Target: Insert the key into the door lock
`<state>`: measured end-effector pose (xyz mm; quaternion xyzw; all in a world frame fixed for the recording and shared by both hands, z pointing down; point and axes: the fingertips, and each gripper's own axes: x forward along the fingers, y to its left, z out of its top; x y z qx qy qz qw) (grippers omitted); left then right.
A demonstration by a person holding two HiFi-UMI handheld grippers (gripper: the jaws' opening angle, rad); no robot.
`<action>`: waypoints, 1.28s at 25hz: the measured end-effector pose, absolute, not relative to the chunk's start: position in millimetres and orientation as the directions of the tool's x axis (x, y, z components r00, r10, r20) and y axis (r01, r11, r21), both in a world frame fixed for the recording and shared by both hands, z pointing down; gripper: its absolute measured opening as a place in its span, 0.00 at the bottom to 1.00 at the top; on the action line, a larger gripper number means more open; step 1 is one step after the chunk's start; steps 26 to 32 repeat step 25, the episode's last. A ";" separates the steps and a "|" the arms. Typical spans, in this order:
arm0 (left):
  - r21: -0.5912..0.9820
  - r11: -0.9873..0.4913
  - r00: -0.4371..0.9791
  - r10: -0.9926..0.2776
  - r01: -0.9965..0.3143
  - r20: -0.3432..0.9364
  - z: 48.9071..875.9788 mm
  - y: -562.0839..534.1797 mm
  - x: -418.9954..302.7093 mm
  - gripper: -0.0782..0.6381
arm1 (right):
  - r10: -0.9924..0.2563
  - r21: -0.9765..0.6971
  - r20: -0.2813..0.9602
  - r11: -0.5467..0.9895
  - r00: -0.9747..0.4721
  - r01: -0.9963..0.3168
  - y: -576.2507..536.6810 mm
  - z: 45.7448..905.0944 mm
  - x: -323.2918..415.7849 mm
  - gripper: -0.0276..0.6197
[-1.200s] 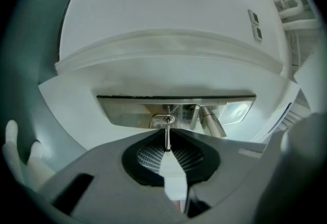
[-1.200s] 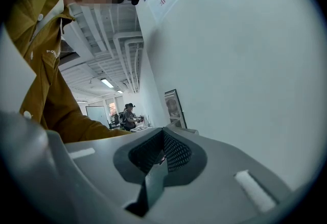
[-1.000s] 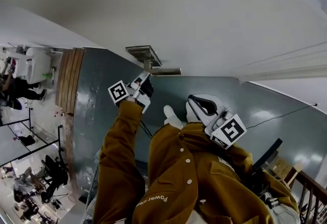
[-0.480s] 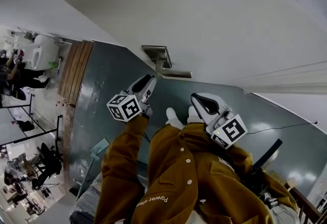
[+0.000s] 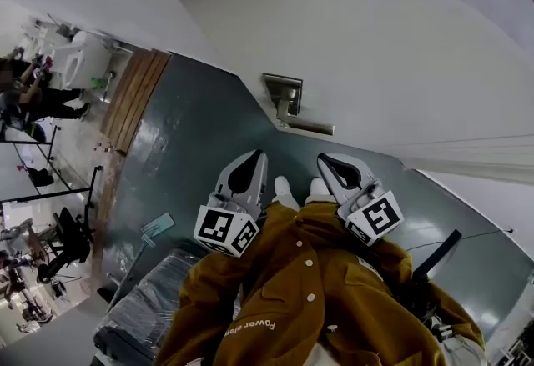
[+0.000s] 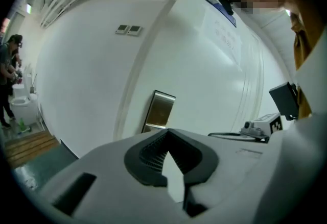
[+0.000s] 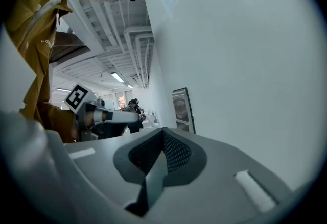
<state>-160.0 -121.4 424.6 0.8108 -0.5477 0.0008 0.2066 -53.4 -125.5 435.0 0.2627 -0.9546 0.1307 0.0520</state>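
Note:
A steel lock plate (image 5: 284, 92) with a lever handle (image 5: 307, 127) sits on the white door (image 5: 350, 39). Both grippers point at it from a short way off, side by side. My left gripper (image 5: 250, 157) is shut; its jaws have just been closing, and nothing shows between them (image 6: 167, 131). My right gripper (image 5: 327, 162) also has its pads together (image 7: 163, 130). No key shows in any view. The plate appears beyond the left jaws (image 6: 159, 110) and beyond the right jaws (image 7: 181, 108).
The teal floor (image 5: 183, 139) runs along the door's foot, with a wooden platform (image 5: 142, 97) and people (image 5: 33, 97) at the far left. A black wrapped bundle (image 5: 142, 314) lies low left. A black cable (image 5: 450, 239) trails at the right.
My left gripper has rolled over and swung in beside the right one, its marker cube now toward me. The head view has shifted, so the lock plate sits further right.

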 end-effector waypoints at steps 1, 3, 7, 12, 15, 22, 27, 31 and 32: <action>0.316 -0.325 0.403 -0.888 -0.891 0.223 419.2 -114.8 -153.6 0.11 | -0.485 -0.220 0.176 0.829 -0.856 -0.515 -126.0 436.5 -54.9 0.05; 0.302 -0.345 0.416 -0.883 -0.889 0.218 413.3 -104.6 -140.7 0.11 | -0.475 -0.226 0.180 0.832 -0.861 -0.507 -127.1 438.2 -58.2 0.05; 0.372 -0.356 0.455 -0.862 -0.857 0.222 422.5 -99.8 -122.2 0.11 | -0.460 -0.229 0.176 0.841 -0.870 -0.491 -128.0 439.3 -65.3 0.05; 0.393 -0.362 0.469 -0.855 -0.845 0.220 423.9 -98.3 -119.8 0.11 | -0.461 -0.224 0.176 0.841 -0.870 -0.492 -127.5 437.6 -68.1 0.05; 0.411 -0.359 0.473 -0.854 -0.838 0.217 425.8 -97.7 -120.5 0.11 | -0.468 -0.222 0.175 0.838 -0.866 -0.498 -127.3 436.9 -67.4 0.05; 0.425 -0.376 0.493 -0.845 -0.823 0.208 423.5 -97.6 -118.6 0.11 | -0.485 -0.214 0.176 0.830 -0.856 -0.515 -126.3 432.8 -64.5 0.05; 0.429 -0.380 0.497 -0.843 -0.820 0.205 421.2 -96.5 -119.5 0.11 | -0.489 -0.212 0.173 0.829 -0.855 -0.518 -124.7 429.8 -65.0 0.05; 0.429 -0.380 0.497 -0.843 -0.820 0.205 421.2 -96.5 -119.5 0.11 | -0.489 -0.212 0.173 0.829 -0.855 -0.518 -124.7 429.8 -65.0 0.05; 0.429 -0.380 0.497 -0.843 -0.820 0.205 421.2 -96.5 -119.5 0.11 | -0.489 -0.212 0.173 0.829 -0.855 -0.518 -124.7 429.8 -65.0 0.05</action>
